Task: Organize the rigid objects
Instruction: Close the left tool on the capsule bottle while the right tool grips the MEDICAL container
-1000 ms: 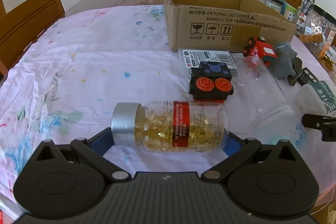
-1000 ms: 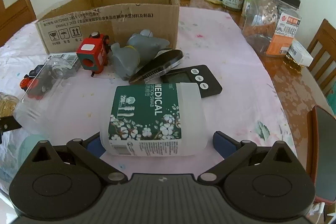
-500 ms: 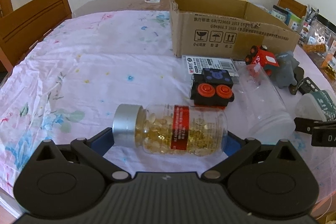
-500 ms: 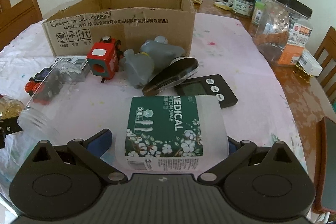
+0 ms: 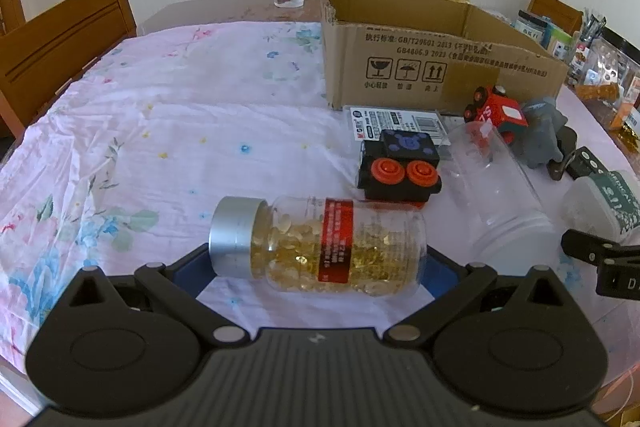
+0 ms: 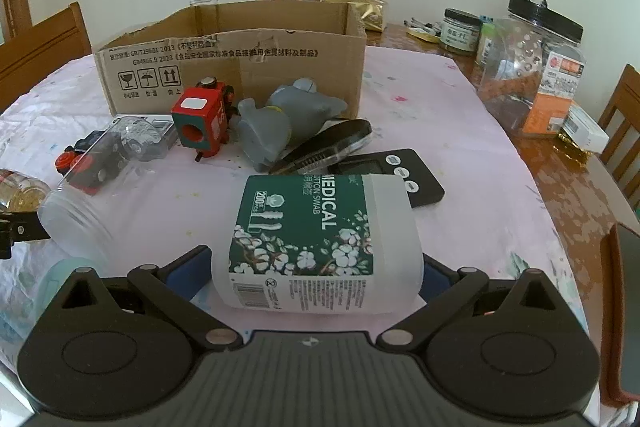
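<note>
A clear bottle of yellow capsules (image 5: 320, 247), with a silver cap and a red label, lies sideways between the blue pads of my left gripper (image 5: 318, 265), which is shut on it just above the flowered tablecloth (image 5: 160, 131). In the right wrist view a white tub with a green "MEDICAL COTTON SWAB" label (image 6: 320, 227) lies crosswise in my right gripper (image 6: 316, 271), shut on it. The open cardboard box (image 5: 420, 67) stands beyond both, near the table's middle.
In front of the box lie a black toy with orange wheels (image 5: 400, 167), a clear empty jar on its side (image 5: 496, 187), a red toy (image 6: 204, 123), a grey toy (image 6: 280, 119) and a black timer (image 6: 404, 171). Jars (image 6: 532, 67) crowd the right edge. Wooden chairs surround the table.
Both grippers have risen and drawn back a little with their loads, so the box and toys look farther off. The capsules have shifted inside the bottle.
</note>
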`<act>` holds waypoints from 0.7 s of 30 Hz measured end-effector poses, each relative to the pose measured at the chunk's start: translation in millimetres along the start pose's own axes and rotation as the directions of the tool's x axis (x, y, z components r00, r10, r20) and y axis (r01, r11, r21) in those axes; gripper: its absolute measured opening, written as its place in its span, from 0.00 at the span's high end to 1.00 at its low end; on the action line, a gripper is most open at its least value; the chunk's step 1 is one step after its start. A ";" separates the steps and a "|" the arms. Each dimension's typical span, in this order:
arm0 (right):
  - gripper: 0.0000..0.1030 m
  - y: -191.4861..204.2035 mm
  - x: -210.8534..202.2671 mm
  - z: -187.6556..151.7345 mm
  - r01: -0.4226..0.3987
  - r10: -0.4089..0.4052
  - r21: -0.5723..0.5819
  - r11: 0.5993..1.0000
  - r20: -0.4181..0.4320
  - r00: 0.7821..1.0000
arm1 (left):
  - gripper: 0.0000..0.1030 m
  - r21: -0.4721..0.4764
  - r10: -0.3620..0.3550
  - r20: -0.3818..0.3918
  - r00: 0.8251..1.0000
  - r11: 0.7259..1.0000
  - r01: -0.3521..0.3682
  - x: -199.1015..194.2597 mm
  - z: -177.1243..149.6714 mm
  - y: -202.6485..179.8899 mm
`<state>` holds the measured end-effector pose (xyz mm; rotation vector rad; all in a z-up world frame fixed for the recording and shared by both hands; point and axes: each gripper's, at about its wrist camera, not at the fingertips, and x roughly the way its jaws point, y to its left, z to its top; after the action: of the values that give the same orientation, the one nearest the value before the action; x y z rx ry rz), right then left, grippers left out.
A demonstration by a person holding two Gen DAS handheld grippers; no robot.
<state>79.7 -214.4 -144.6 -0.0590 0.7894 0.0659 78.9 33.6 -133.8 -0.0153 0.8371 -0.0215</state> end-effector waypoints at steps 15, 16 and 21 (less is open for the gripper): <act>0.16 4.9 -8.0 14.6 0.048 -0.048 0.002 0.999 -0.014 0.999 | 0.09 -0.015 -0.003 0.023 1.000 1.000 0.003 -8.3 11.3 1.7; 0.16 4.2 -8.1 16.3 0.045 -0.045 0.003 0.999 -0.023 0.999 | 0.09 -0.013 -0.005 0.014 1.000 1.000 0.005 -8.0 12.5 1.8; 0.16 6.9 -9.5 24.8 0.051 -0.053 -0.033 0.998 -0.069 0.996 | 0.09 0.030 -0.020 -0.038 0.999 0.999 0.021 -7.7 20.5 1.2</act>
<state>90.0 -205.9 -120.5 -0.1117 0.8562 0.0268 88.9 35.1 -114.4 0.0047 0.8745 -0.0539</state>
